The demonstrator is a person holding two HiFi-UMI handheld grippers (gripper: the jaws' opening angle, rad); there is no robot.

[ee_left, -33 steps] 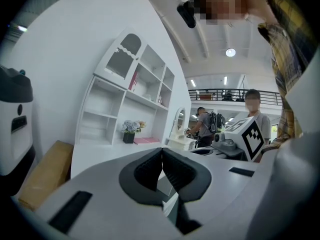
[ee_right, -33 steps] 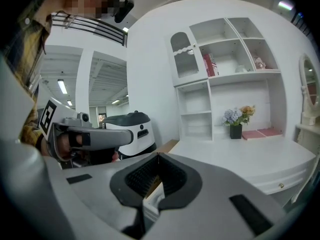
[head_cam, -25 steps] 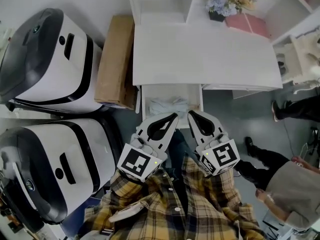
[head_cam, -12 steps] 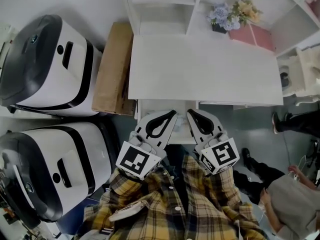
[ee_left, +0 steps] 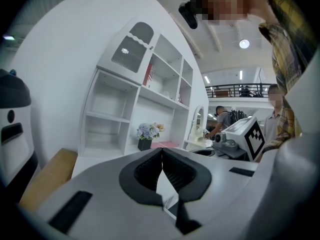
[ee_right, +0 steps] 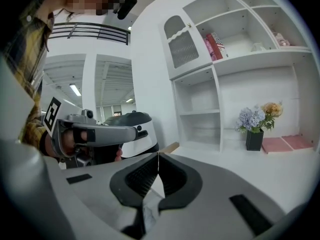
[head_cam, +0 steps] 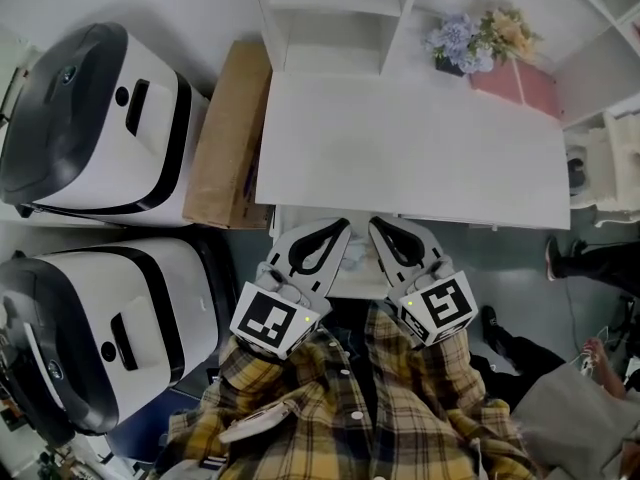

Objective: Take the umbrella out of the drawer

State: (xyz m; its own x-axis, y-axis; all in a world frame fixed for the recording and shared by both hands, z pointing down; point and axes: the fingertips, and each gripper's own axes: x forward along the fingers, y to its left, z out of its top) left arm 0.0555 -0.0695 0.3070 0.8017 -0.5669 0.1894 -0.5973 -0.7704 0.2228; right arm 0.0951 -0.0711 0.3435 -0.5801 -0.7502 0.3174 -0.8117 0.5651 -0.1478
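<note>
Surface [head_cam: 400, 148] overhang sets the terms here: the white top covers nearly all of the drawer [head_cam: 356, 268], which shows only as a narrow pale strip under the front edge. The drawer should probably be drawn well out toward the person before anything is reached for, so the pick can come from above and not blindly under the lip. The left gripper [head_cam: 343, 226] and right gripper [head_cam: 377, 225] sit side by side with their tips at that strip; each has its jaws pressed together on nothing. One would need to spread its jaws to hook or pinch the drawer front, pulling straight and level so it does not bind.

The drawer's inside is almost wholly hidden by the top and by both grippers. The umbrella is not clearly visible; it is presumably inside, and the pale crumpled patch between the grippers may be part of it. Neither gripper view shows the drawer at all, only shelves and flowers [head_cam: 470, 40] beyond
</note>
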